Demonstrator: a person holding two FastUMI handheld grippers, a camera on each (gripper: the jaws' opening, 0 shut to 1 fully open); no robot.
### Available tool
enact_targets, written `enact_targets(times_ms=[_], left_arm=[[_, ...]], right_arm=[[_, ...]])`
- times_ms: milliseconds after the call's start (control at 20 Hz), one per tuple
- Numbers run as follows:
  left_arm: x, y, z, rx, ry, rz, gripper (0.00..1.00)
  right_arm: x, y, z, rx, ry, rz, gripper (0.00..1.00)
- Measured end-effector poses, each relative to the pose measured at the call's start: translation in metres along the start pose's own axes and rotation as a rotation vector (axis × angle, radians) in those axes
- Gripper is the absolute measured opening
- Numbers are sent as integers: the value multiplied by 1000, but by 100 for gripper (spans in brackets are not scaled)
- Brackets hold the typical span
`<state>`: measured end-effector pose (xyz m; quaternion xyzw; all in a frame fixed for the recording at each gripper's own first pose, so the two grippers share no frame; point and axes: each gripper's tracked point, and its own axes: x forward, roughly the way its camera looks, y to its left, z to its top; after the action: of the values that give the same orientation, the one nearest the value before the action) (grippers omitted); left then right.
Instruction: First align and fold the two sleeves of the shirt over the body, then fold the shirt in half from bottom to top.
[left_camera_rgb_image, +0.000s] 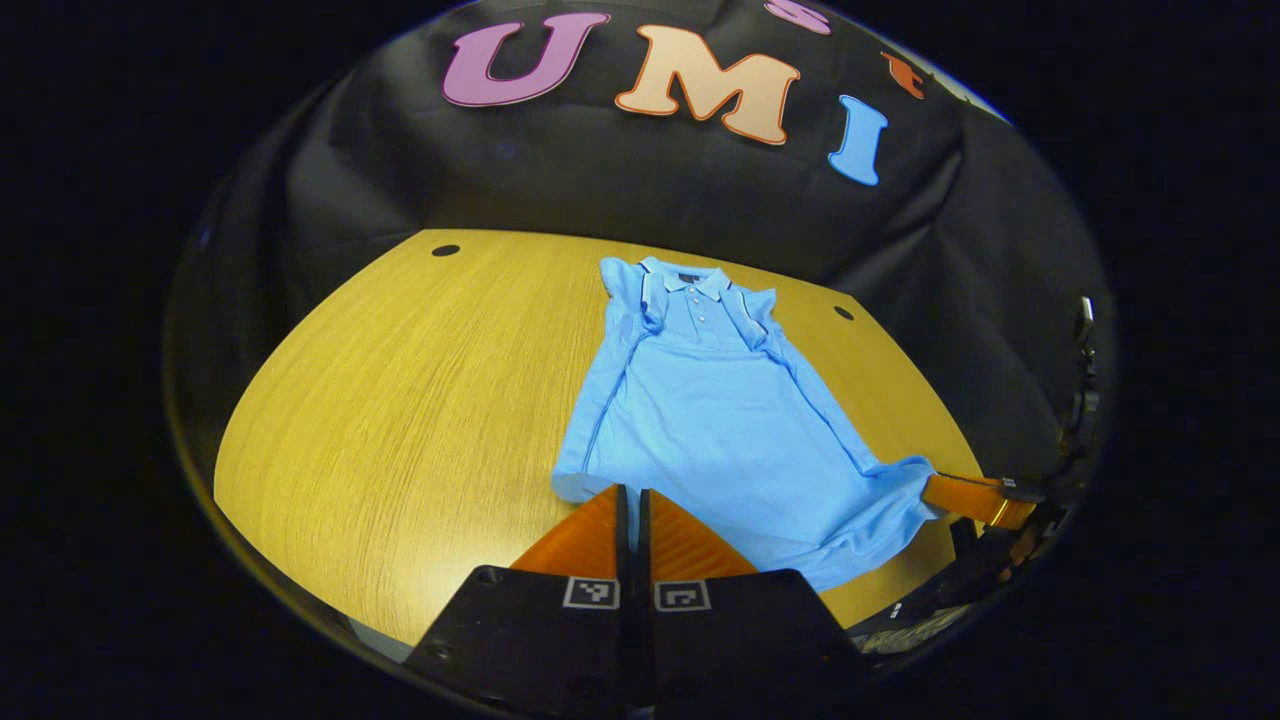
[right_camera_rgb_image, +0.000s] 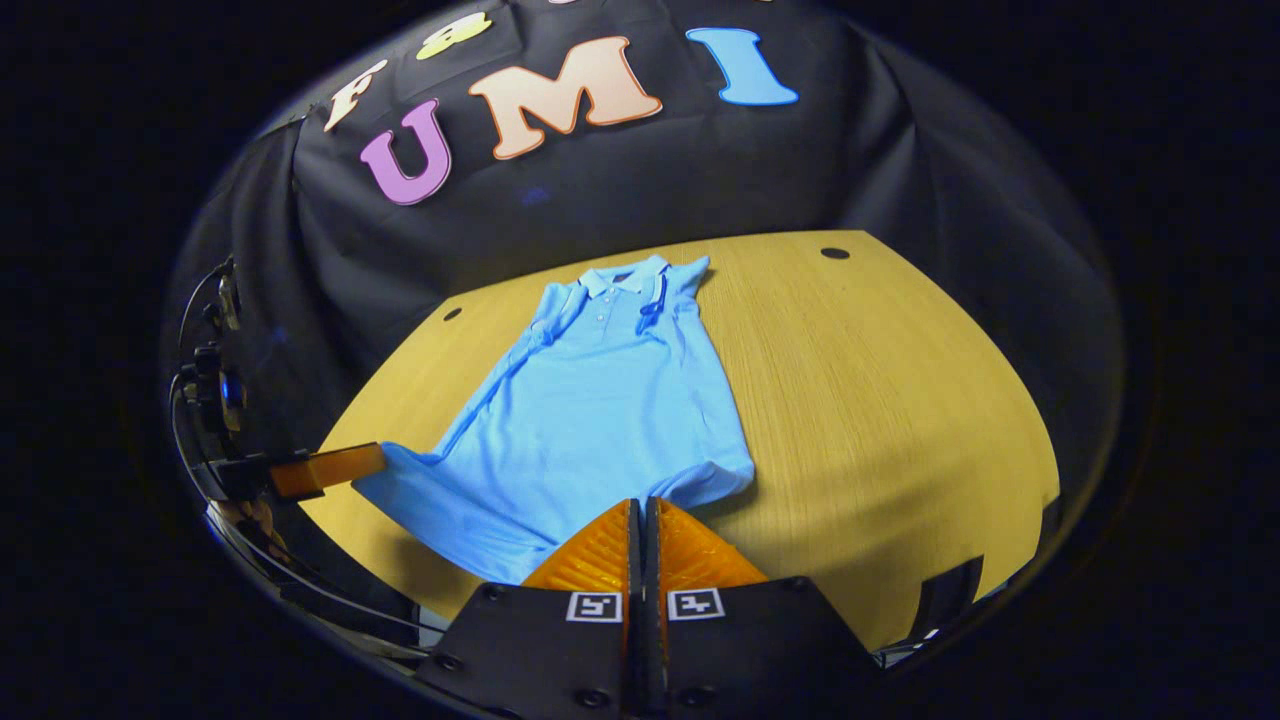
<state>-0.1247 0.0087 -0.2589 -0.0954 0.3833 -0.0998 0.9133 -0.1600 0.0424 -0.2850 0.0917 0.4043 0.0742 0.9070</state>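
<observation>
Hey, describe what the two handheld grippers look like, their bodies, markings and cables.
Each gripper, left and right, has a black angular body bearing two small square black-and-white markers, and ribbed wedge-shaped fingers. Thin dark cables run along the far gripper seen in the right gripper view.

Overhead light falls evenly on the wooden table, leaving the surrounding booth dim. Fisheye distortion bends the table's edges; the shirt casts soft shadows at its hem.
</observation>
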Motion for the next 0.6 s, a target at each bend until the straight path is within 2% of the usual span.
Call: enact_targets(times_ms=[250, 450, 600], left_arm=[[29, 2, 54, -3, -39, -26, 0], [57, 4, 93, 22, -67, -44, 0], [84, 8, 119, 23, -72, -56, 0]], right_arm=[[31, 12, 67, 31, -82, 11, 2], [60, 13, 104, 42, -112, 3, 0], [85, 11, 128, 59, -125, -6, 2]])
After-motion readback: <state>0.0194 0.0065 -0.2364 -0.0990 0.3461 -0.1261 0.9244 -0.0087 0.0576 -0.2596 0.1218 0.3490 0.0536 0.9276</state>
